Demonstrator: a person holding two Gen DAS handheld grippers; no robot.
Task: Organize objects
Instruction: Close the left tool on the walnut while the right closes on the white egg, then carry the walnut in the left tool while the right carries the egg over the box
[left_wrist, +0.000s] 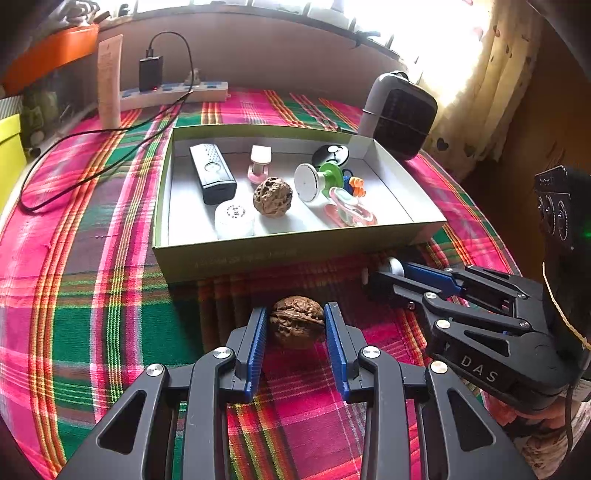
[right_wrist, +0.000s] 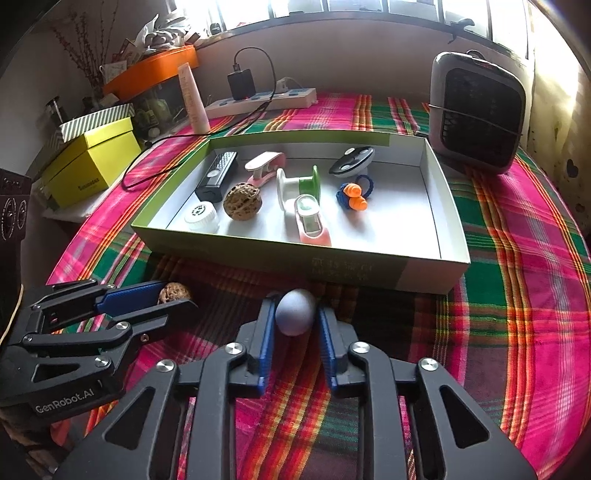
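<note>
Both grippers sit low over the plaid tablecloth (left_wrist: 110, 295), in front of the near wall of the shallow open box (right_wrist: 417, 275).

Left gripper (left_wrist: 296, 321): jaws closed on a walnut (left_wrist: 297, 320). Both blue pads touch its sides. The nut rests on or just above the cloth; contact underneath cannot be told. In the right wrist view the same walnut (right_wrist: 173, 291) shows between the tips of the left gripper (right_wrist: 162, 295).

Right gripper (right_wrist: 295, 314): jaws clamped on a pale egg-shaped object (right_wrist: 294, 312), a pad against each side. From the left wrist view only a white rounded bit of it (left_wrist: 394, 266) shows at the tips of the right gripper (left_wrist: 384, 275), just beside the box wall.

Box contents, all lying loose on the white floor:
- second walnut (right_wrist: 242, 202), near the middle left
- black remote-like device (right_wrist: 218, 176), beside the left wall
- white round cap (right_wrist: 201, 218), front left corner area
- green and white spool (right_wrist: 297, 184), on its side
- two pink and white clip-like pieces (right_wrist: 265, 166) (right_wrist: 312, 221), one at the back, one toward the front
- black and white oval item (right_wrist: 351, 162), near the back wall
- orange earplugs on a blue cord (right_wrist: 354, 195), right of the spool

Behind the box: dark fan heater (right_wrist: 476, 114) at right, power strip (right_wrist: 262, 101) with a black charger (right_wrist: 241, 84) plugged in, upright tube (right_wrist: 194, 99), yellow box (right_wrist: 92, 162) at left
</note>
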